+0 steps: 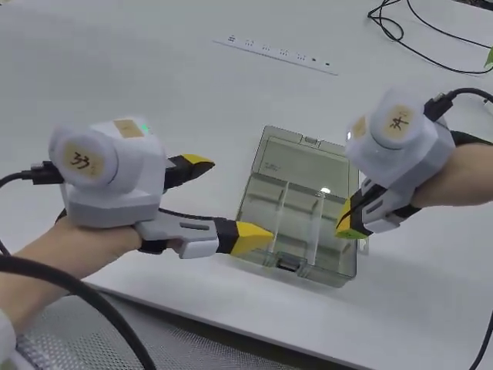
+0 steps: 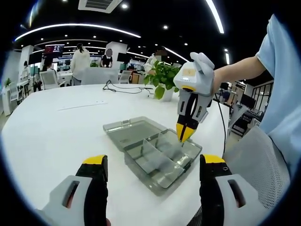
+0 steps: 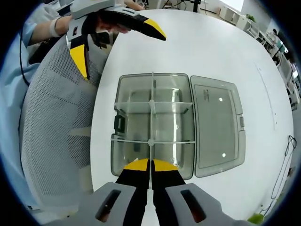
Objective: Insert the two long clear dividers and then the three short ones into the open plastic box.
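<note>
Near the desk's front edge, over the open plastic box (image 1: 316, 271), a clear divider (image 3: 151, 123), judged light, stiff and slippery, is pinched along its top edge by the right hand-held gripper (image 3: 150, 165); the left hand-held gripper (image 1: 229, 199) is spread.

Dividers (image 3: 151, 123) in box (image 3: 114, 160) — lid (image 3: 217, 125) behind
</note>
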{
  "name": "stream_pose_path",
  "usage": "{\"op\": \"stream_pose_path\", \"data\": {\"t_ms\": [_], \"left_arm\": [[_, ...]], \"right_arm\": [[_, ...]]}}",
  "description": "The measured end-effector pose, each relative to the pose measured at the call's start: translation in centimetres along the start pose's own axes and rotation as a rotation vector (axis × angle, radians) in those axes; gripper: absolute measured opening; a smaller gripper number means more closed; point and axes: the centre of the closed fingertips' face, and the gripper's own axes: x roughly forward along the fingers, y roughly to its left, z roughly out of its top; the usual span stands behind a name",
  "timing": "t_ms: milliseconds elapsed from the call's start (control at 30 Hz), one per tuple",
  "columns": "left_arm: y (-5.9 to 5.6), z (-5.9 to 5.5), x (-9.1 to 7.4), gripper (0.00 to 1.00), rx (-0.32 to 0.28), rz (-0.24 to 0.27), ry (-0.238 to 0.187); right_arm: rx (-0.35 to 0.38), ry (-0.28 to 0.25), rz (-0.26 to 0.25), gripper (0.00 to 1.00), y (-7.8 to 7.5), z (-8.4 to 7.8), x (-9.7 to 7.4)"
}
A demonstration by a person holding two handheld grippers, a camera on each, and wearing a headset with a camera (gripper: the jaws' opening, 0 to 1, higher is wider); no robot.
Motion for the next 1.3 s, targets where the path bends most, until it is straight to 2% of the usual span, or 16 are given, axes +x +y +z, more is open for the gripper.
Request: {"op": "stream_pose_path", "data": {"t_ms": [133,333,567,600,633,700,800,833,867,933,1000,1167,1233,1300], "left_arm": [[0.1,0.0,0.0,0.81,-0.002,0.002,0.0],[0.1,0.0,-0.2,0.81,0.002,0.004,0.012],[0.1,0.0,-0.6,0.81,0.011,0.008,0.024],[0.1,0.0,-0.6,0.81,0.01,0.008,0.026],[0.2,0.0,-0.7,0.81,0.011,0.012,0.028],[0.2,-0.2,-0.8,0.81,0.013,0.016,0.033],[0.3,-0.3,-1.0,0.82,0.01,0.022,0.038],[0.3,-0.3,-1.0,0.82,0.009,0.024,0.038],[0.4,-0.4,-1.0,0.83,0.01,0.027,0.039],[0.4,-0.5,-1.1,0.83,0.006,0.029,0.042],[0.4,-0.5,-1.1,0.84,0.006,0.031,0.042],[0.5,-0.6,-1.3,0.85,0.003,0.036,0.049],[0.5,-0.5,-1.4,0.87,0.006,0.038,0.048],[0.6,-0.5,-1.5,0.87,0.006,0.041,0.049]], "right_arm": [[0.019,-0.014,0.001,0.02,0.2,0.1,0.0],[0.009,-0.018,-0.016,0.03,0.8,0.3,-0.1],[0.01,-0.066,-0.038,0.04,1.0,0.0,-0.1],[0.006,-0.081,-0.044,0.08,1.1,0.1,-0.2],[0.02,-0.143,-0.083,0.15,0.7,0.7,-0.5],[0.068,-0.205,-0.071,0.2,1.4,0.9,-1.3],[0.115,-0.306,-0.112,0.3,1.1,0.9,-2.7],[0.149,-0.337,-0.132,0.36,1.0,0.7,-3.1],[0.182,-0.396,-0.149,0.42,0.9,0.7,-3.8],[0.251,-0.456,-0.165,0.51,1.1,0.0,-4.6],[0.293,-0.511,-0.211,0.58,0.9,-0.7,-5.3],[0.385,-0.566,-0.266,0.83,1.4,-2.7,-6.4],[0.416,-0.599,-0.286,0.97,1.7,-3.2,-6.9],[0.418,-0.609,-0.313,1.0,2.2,-3.8,-7.3]]}}
